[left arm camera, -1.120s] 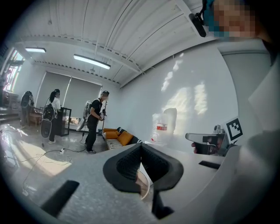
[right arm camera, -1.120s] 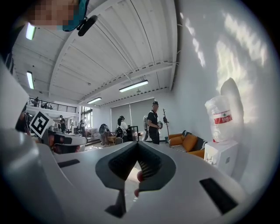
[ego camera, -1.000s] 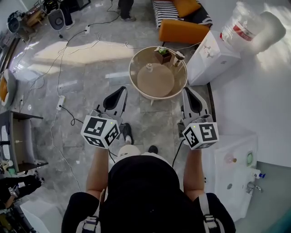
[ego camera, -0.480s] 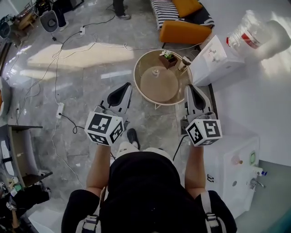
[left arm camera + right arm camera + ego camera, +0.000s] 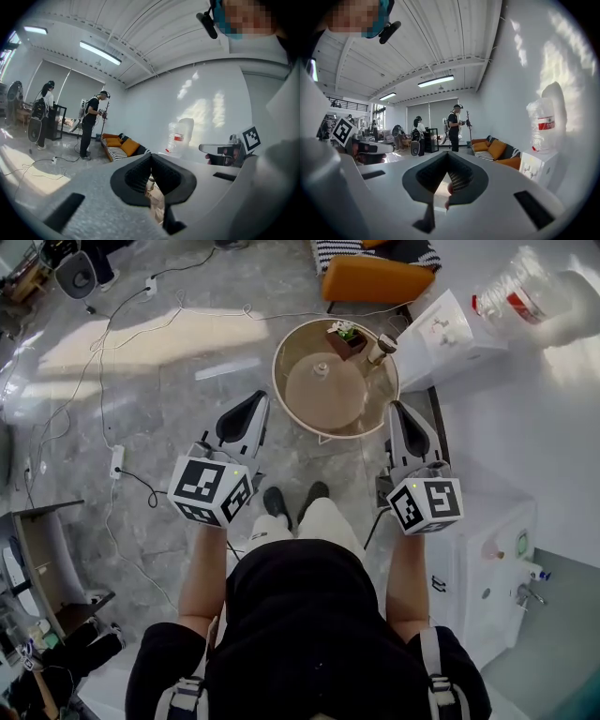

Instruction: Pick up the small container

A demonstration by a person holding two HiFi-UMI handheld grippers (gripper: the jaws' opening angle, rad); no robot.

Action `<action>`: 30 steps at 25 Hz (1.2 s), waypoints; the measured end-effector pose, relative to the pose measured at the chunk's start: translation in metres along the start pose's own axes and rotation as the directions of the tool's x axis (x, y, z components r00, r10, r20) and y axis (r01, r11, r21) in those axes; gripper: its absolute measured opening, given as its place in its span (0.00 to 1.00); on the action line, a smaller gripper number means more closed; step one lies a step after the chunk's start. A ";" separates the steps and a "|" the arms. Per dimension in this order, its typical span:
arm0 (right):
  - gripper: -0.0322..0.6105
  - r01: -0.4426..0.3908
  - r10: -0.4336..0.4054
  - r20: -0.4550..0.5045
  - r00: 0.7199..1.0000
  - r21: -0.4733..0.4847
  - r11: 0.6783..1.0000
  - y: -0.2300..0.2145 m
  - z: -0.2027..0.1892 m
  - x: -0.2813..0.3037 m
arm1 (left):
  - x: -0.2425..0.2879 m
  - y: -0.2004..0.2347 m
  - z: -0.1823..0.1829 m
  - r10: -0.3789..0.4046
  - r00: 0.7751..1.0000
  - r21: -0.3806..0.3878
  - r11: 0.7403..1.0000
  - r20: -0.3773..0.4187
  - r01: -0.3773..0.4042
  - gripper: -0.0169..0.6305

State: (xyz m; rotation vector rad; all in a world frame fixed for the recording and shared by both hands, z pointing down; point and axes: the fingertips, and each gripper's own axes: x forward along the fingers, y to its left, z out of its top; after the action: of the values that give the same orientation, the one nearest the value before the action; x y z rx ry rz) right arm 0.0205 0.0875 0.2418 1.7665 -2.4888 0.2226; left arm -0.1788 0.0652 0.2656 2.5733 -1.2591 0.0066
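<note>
- Nearest the camera, the person stands with both arms held forward and a hand-held tool with a marker cube in each hand.
- The left tongs [image 5: 255,405] are pressed together at the tips. Their own view shows the pads meeting with nothing pinched between them.
- The right tongs [image 5: 397,412] are also pressed together and empty.
- Below and between the two tools, the person's shoes [image 5: 295,502] stand on the grey floor [image 5: 169,381], short of the table.
- Ahead is a round tabletop [image 5: 277,381] with a raised rim. The left tongs point towards its near left edge, and the right tongs hang just beside its near right edge.
- The small container [image 5: 322,368] is a clear piece with a knob-like top. It sits upright near the middle of the tabletop, beyond both tongs and roughly between the lines they point along, touching neither.
- Past the container, at the far rim, a potted plant [image 5: 343,337] and a bottle [image 5: 382,349] stand close together, apart from the container.
- The task looks barely begun: nothing has been grasped, and this seems to be the approach.
- What is left is to reach over the tabletop, spread one pair of tongs, close them around the container and lift it.
</note>
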 end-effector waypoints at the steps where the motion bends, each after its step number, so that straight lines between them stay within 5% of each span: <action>1: 0.05 0.007 -0.007 -0.007 1.000 0.001 1.000 -0.004 -0.002 0.002 | 0.005 0.002 -0.003 -0.001 1.000 -0.004 1.000 -0.009 0.001 0.05; 9: 0.05 0.013 -0.012 -0.020 1.000 0.036 0.999 -0.037 -0.012 0.042 | 0.050 0.002 -0.013 -0.017 0.999 -0.012 1.000 -0.051 0.016 0.05; 20: 0.05 -0.092 0.092 -0.015 0.996 0.019 0.996 -0.106 -0.001 0.134 | 0.154 -0.001 0.013 0.009 0.999 0.028 1.000 -0.037 -0.008 0.05; 30: 0.05 -0.248 0.251 -0.094 0.964 0.042 0.968 -0.139 -0.069 0.198 | 0.219 0.007 -0.010 0.105 0.992 0.039 0.994 -0.074 -0.102 0.05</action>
State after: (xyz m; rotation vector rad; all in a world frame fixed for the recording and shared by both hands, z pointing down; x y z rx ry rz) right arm 0.0847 -0.1305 0.3490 1.4093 -2.6427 0.3563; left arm -0.0475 -0.1057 0.3046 2.5082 -1.3740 0.1466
